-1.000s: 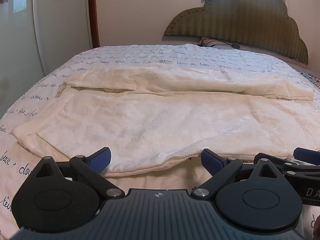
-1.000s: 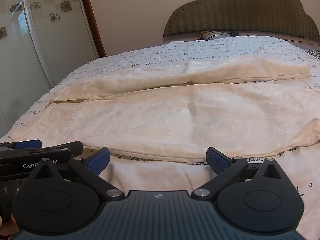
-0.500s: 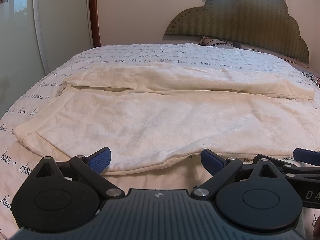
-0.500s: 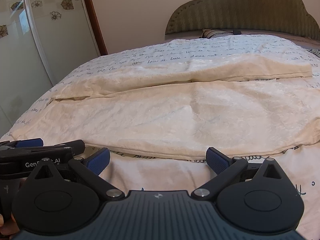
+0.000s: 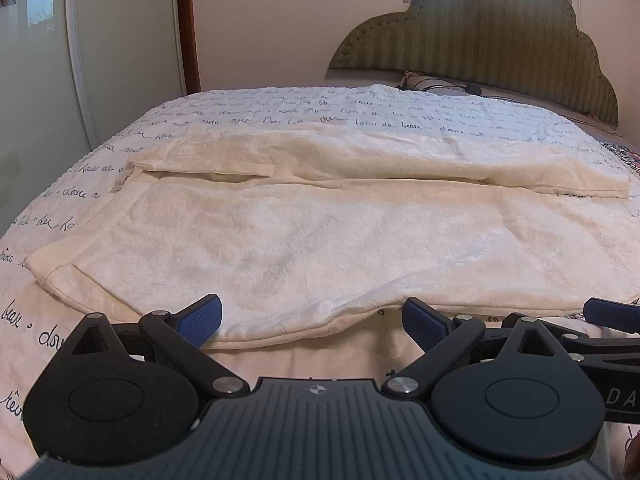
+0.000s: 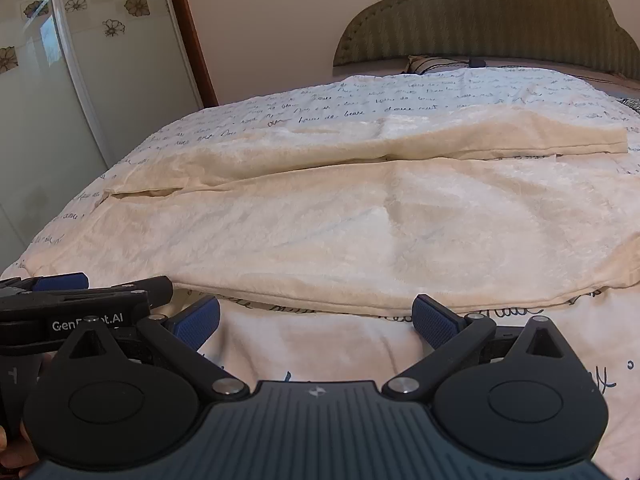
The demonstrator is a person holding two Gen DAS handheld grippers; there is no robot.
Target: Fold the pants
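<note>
Cream pants lie spread flat across the bed, waistband at the left, both legs running to the right; they also show in the right wrist view. My left gripper is open and empty, just short of the pants' near edge. My right gripper is open and empty, its blue pads just short of the near leg's hem edge. Each gripper shows at the edge of the other's view: the right one and the left one.
The bed has a white quilt with black script and a green padded headboard. A pillow lies at the head. A glass wardrobe door stands to the left.
Both grippers have edged slightly forward toward the pants' near edge. The pants have not moved.
</note>
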